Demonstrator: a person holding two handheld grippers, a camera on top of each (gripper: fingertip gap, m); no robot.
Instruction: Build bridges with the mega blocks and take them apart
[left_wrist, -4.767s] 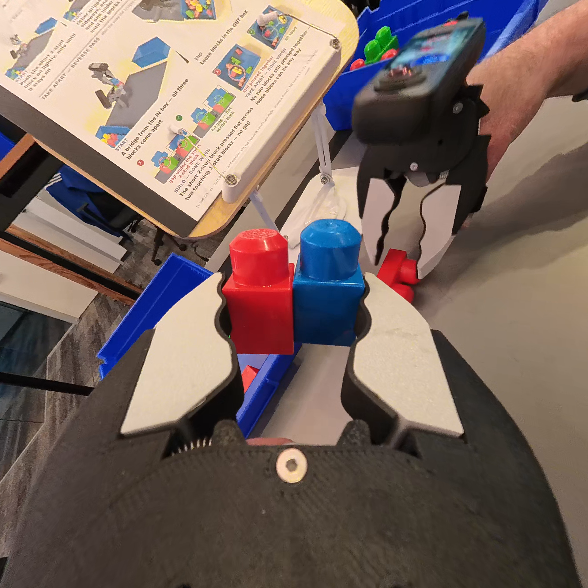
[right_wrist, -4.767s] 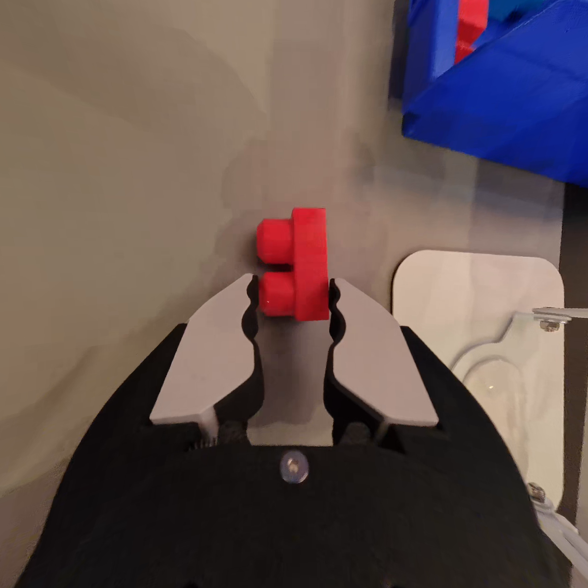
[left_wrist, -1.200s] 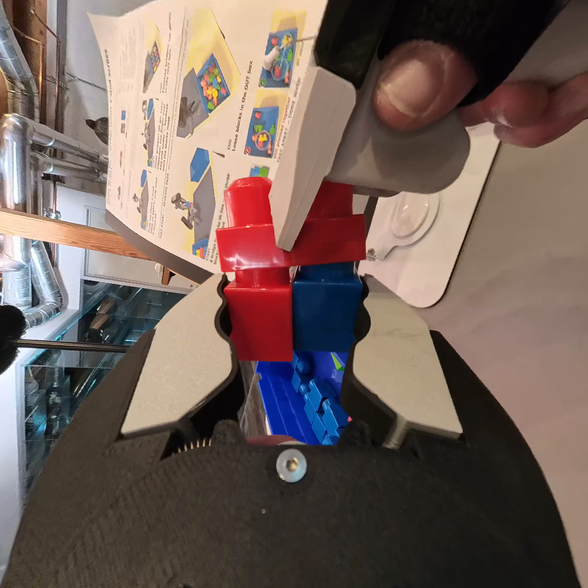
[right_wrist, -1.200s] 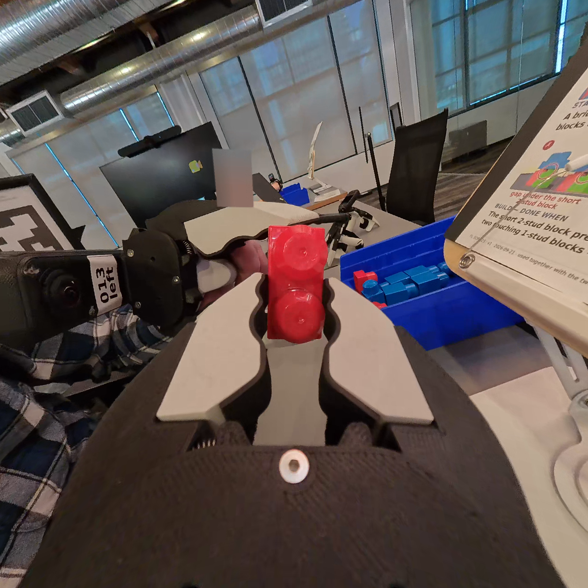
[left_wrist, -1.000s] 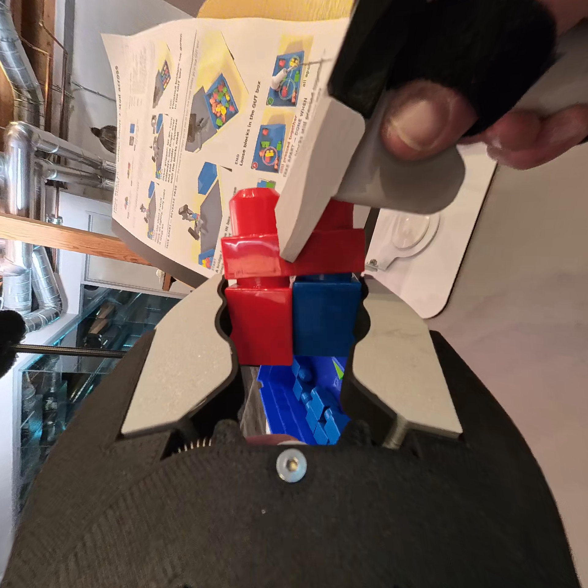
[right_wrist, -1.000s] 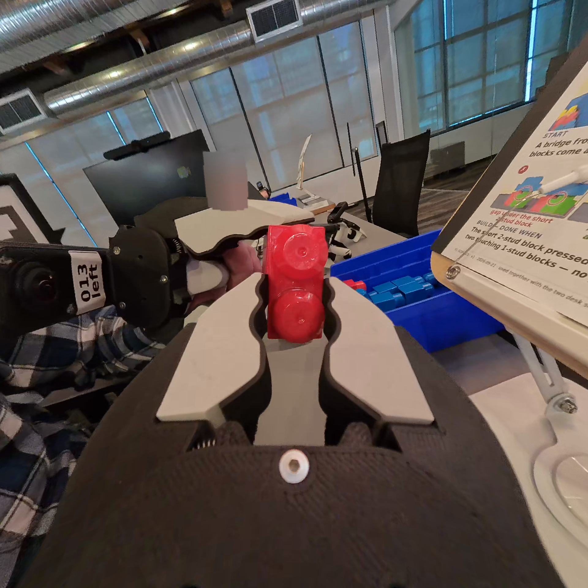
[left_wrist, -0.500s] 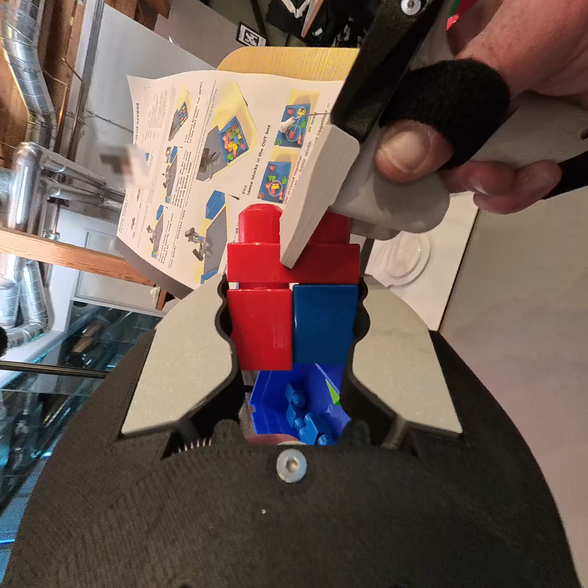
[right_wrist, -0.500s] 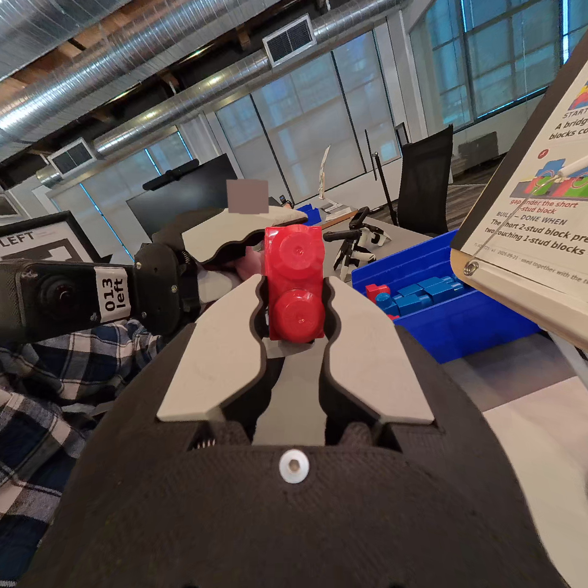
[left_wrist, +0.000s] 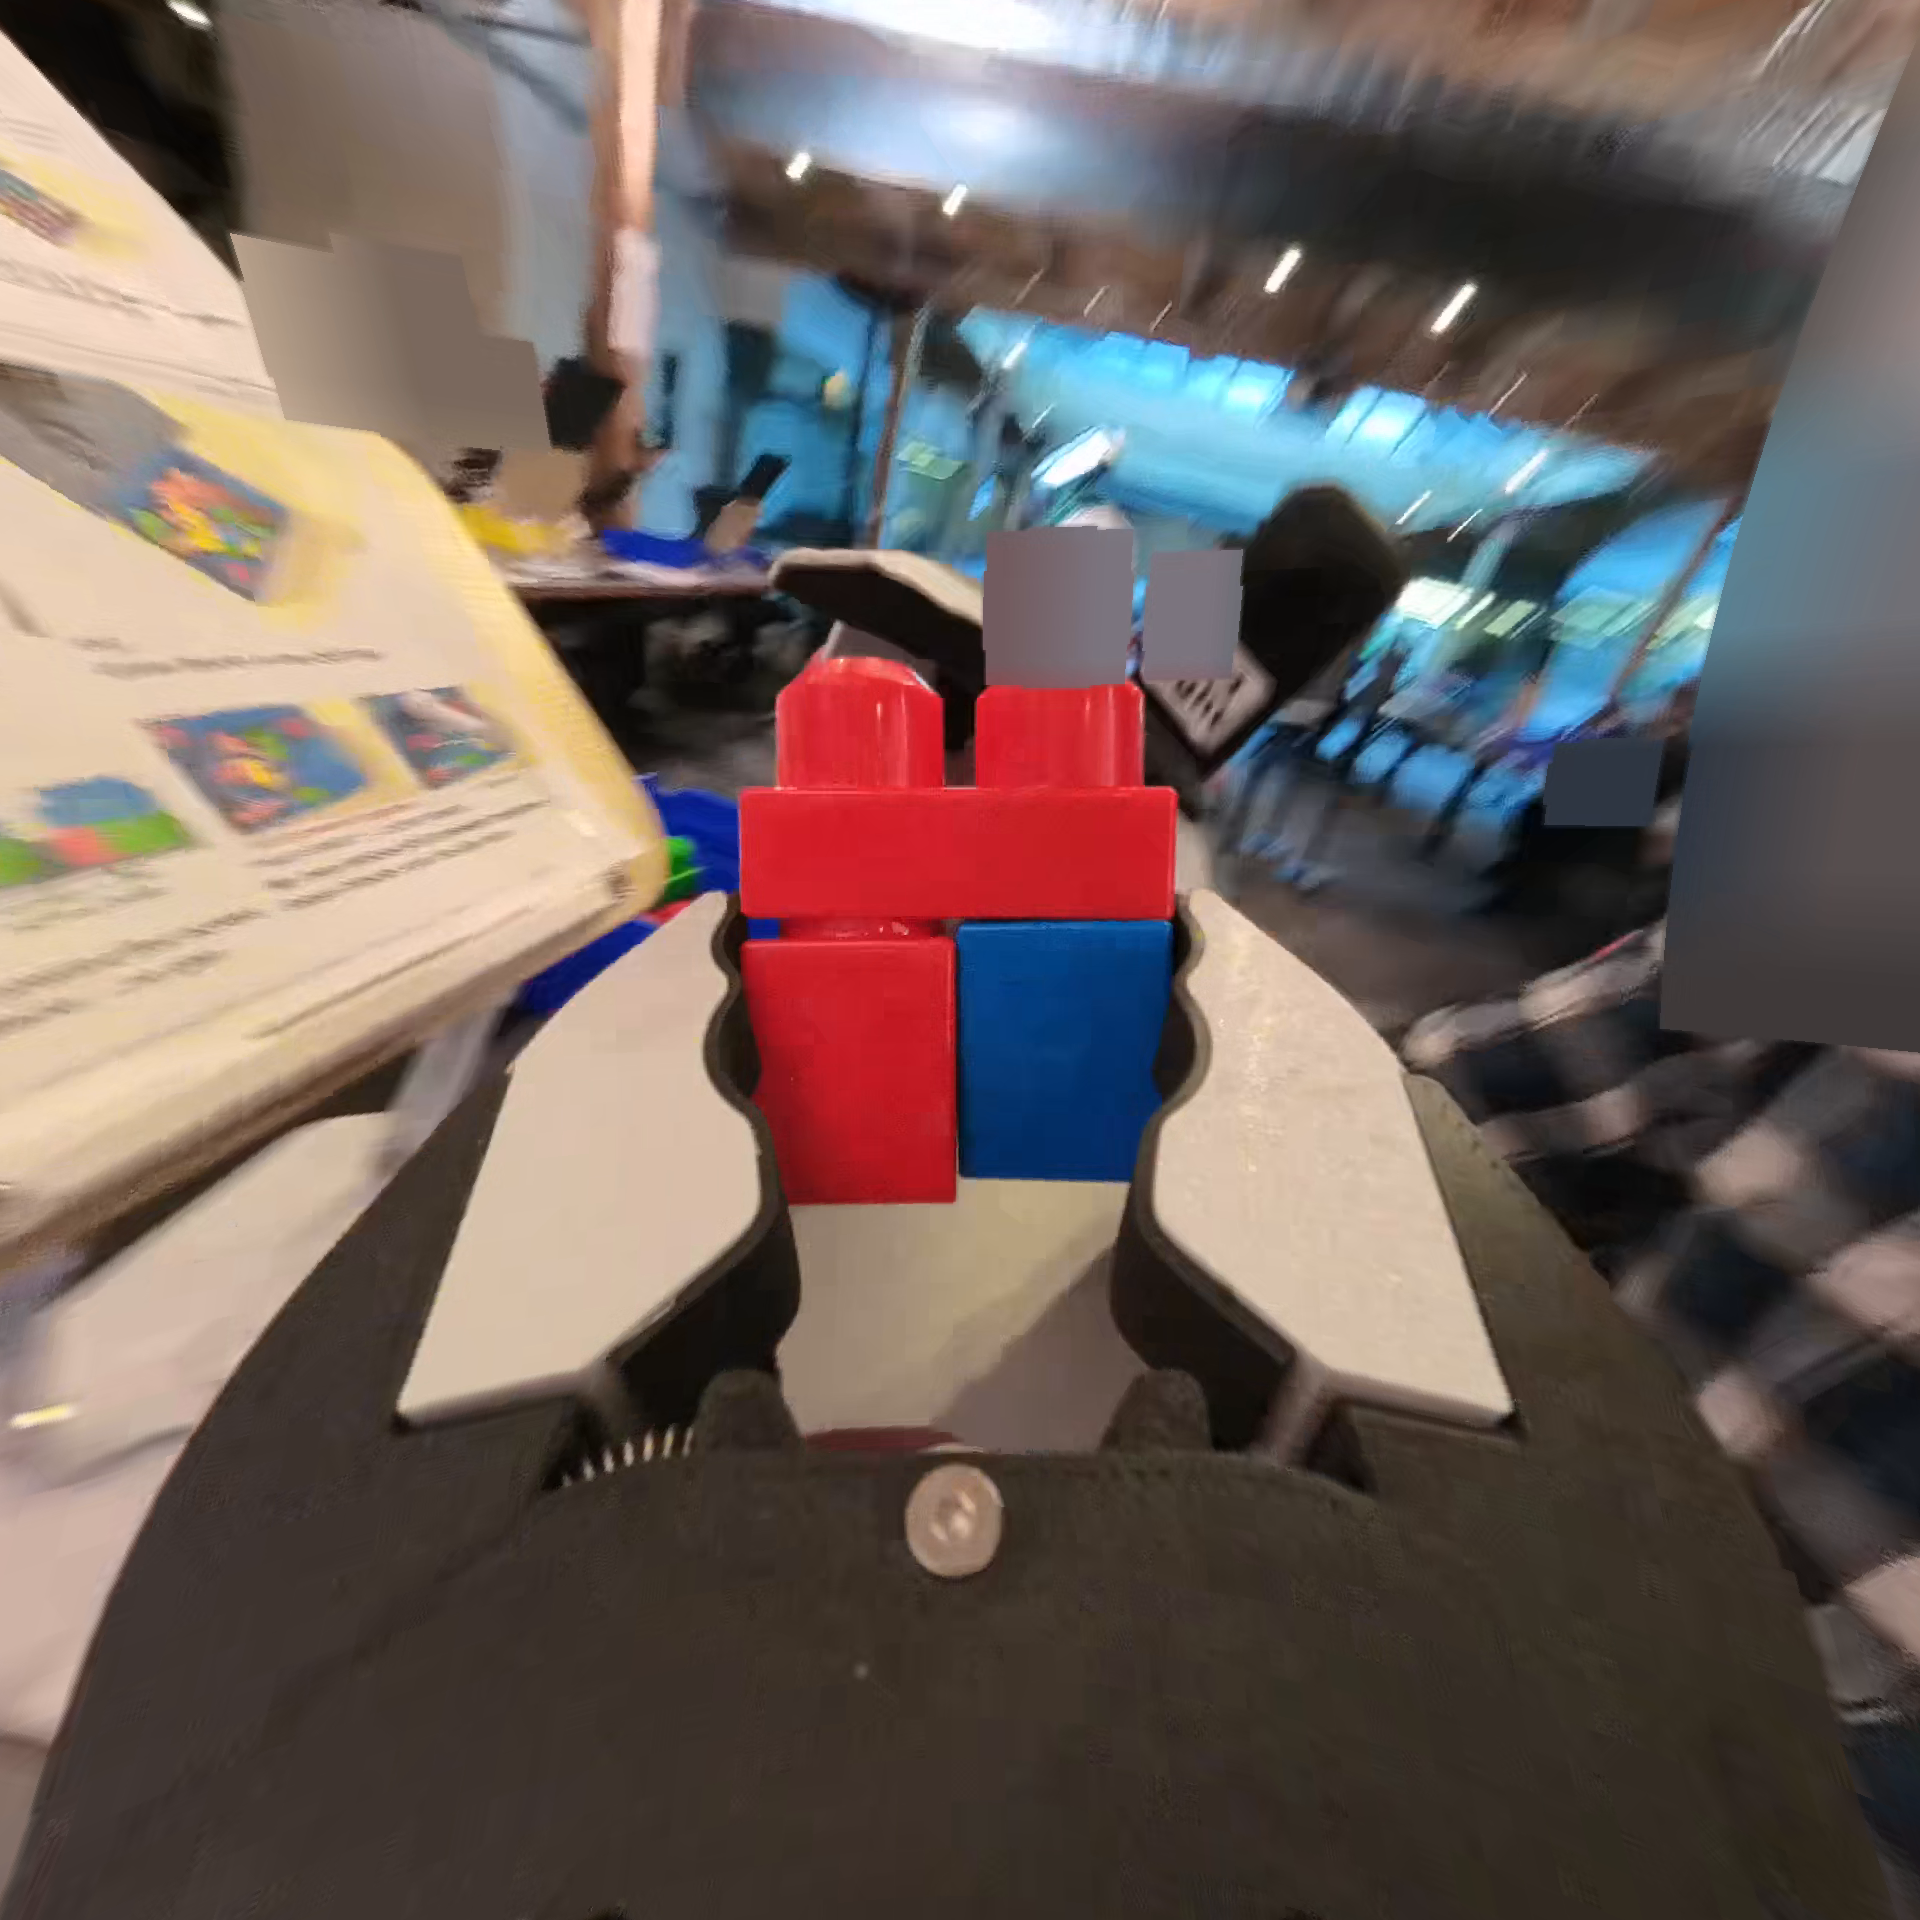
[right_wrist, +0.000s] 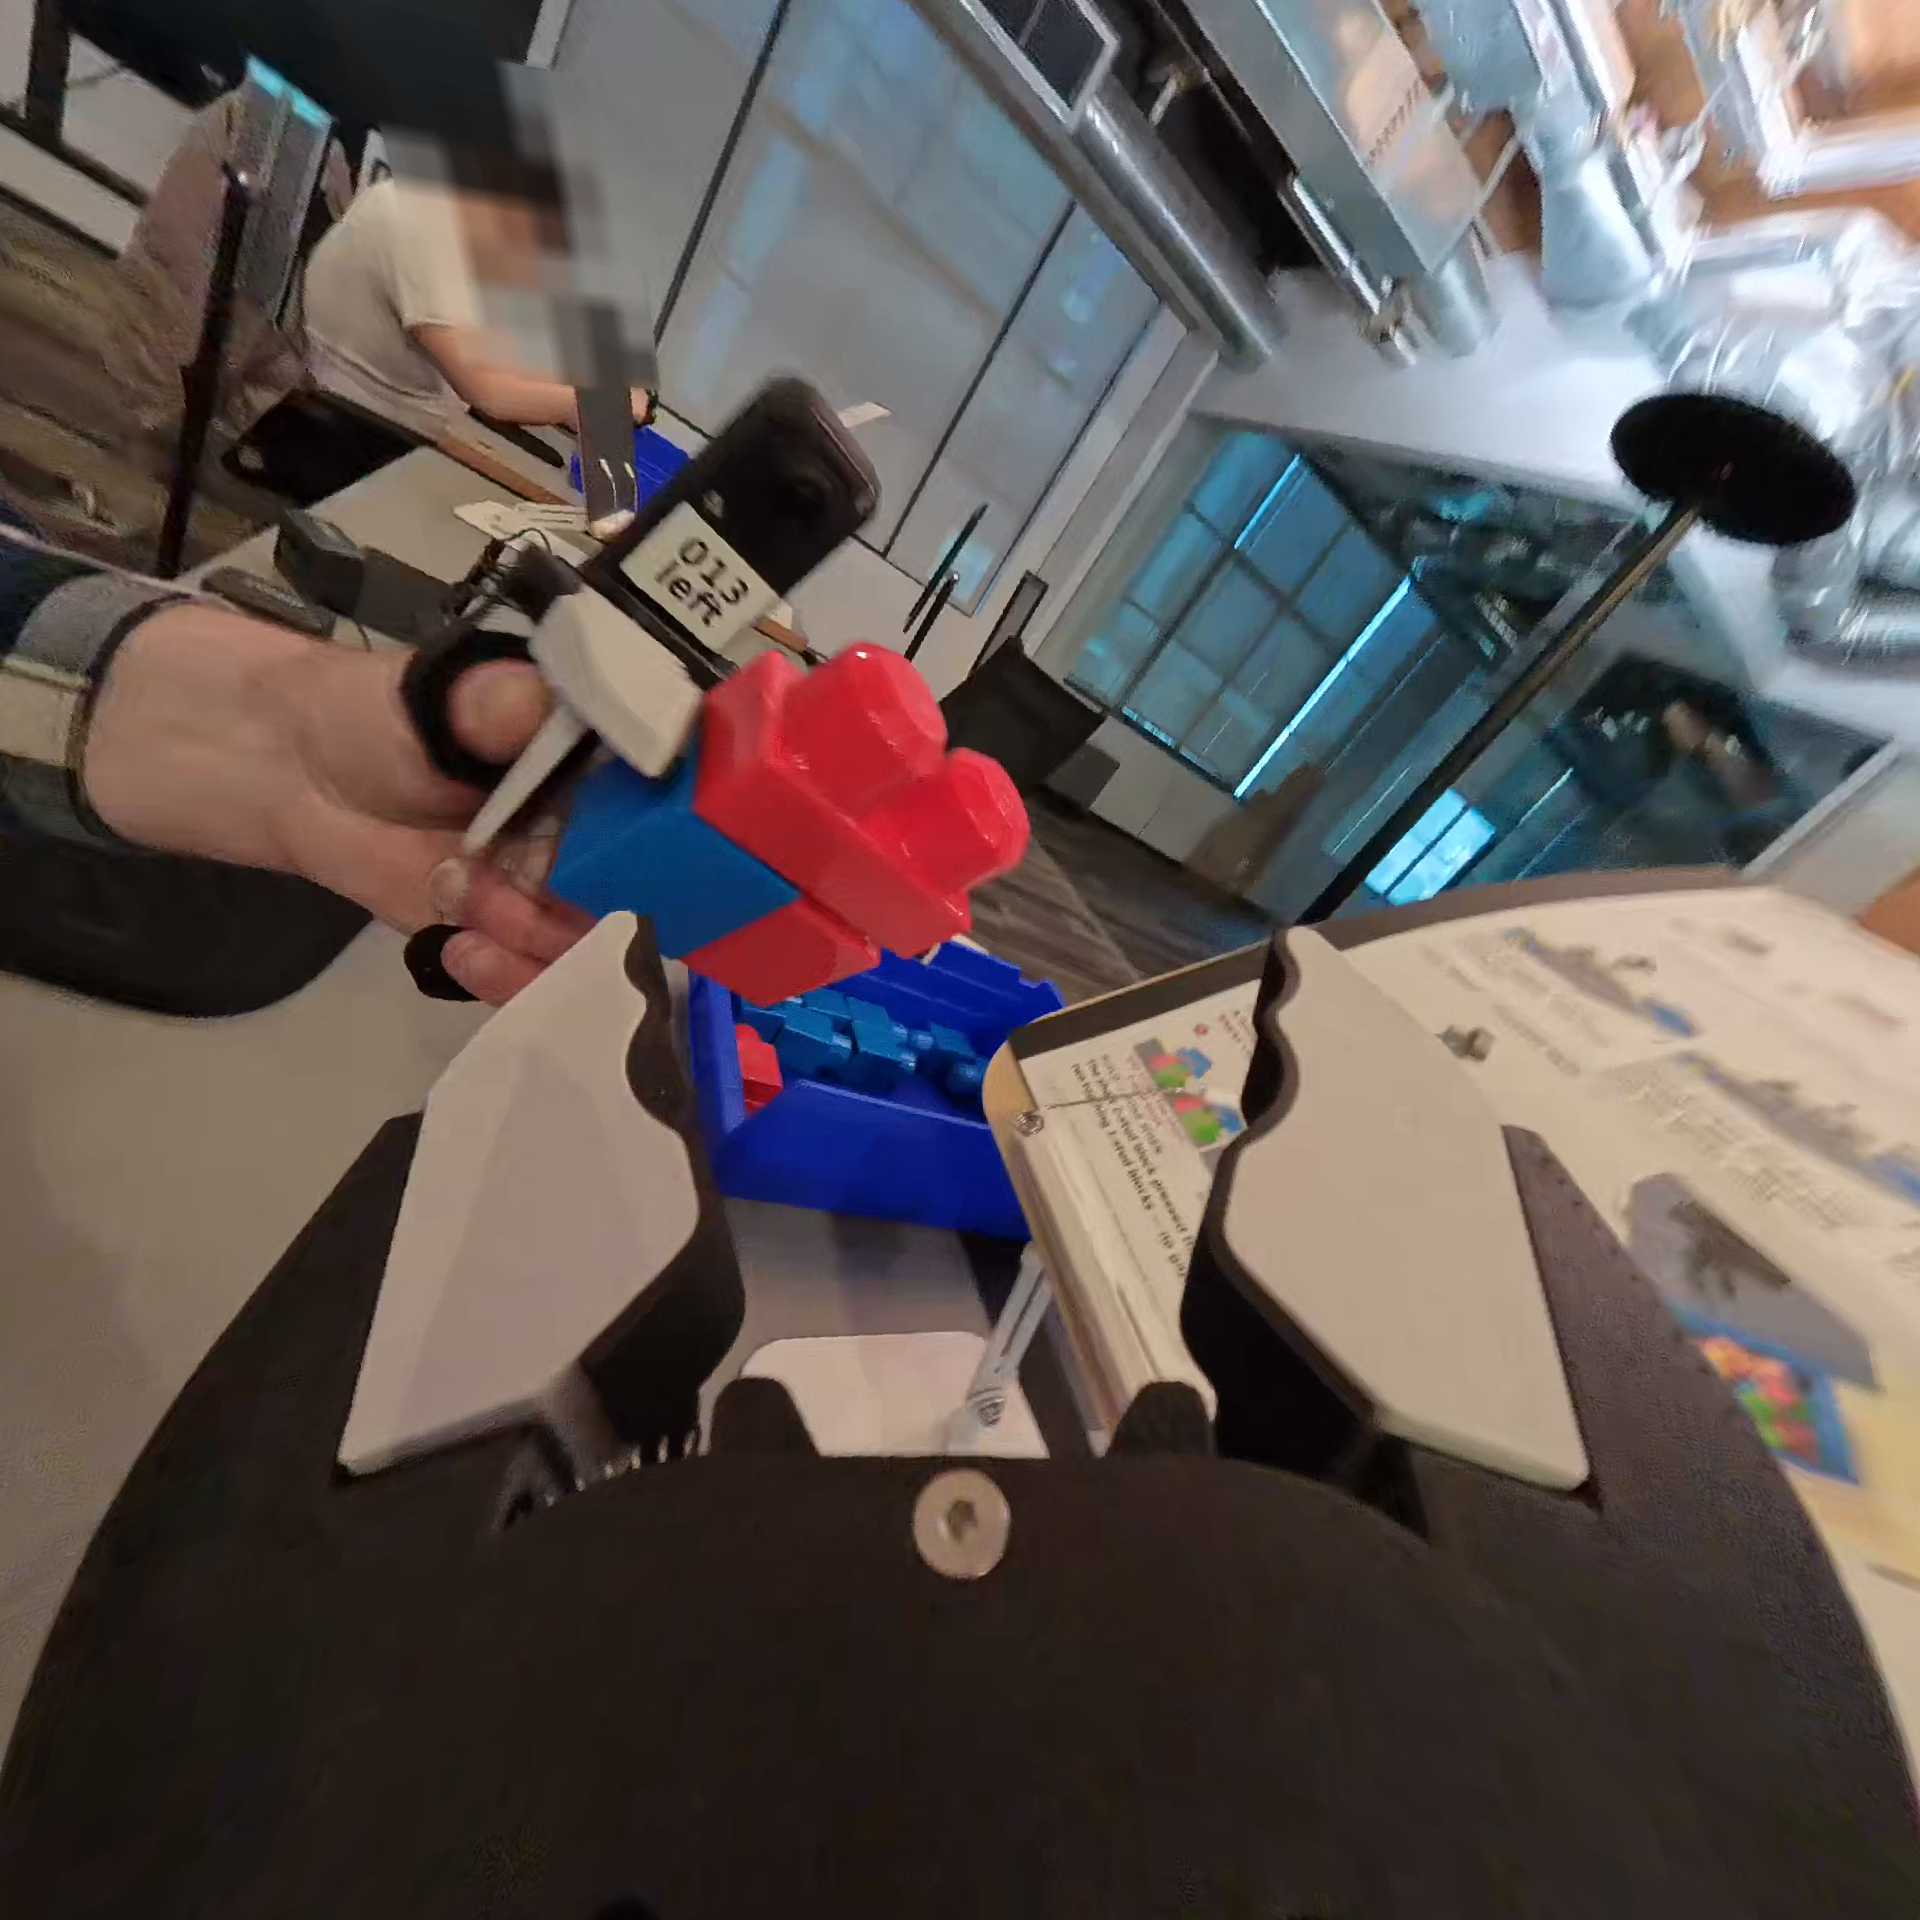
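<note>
Jaws on my left gripper are clamping the finished bridge in mid-air while my right gripper is gaping empty, so next I'm judging it needs setting down.

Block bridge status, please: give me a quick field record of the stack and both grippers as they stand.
Base: red one-stud plastic block beside blue one-stud plastic block, touching
Top: flat red two-stud plastic block across both
Seating: small gap shows over the red base
Left gripper: clamped on the base pair
Right gripper: open, empty
</note>
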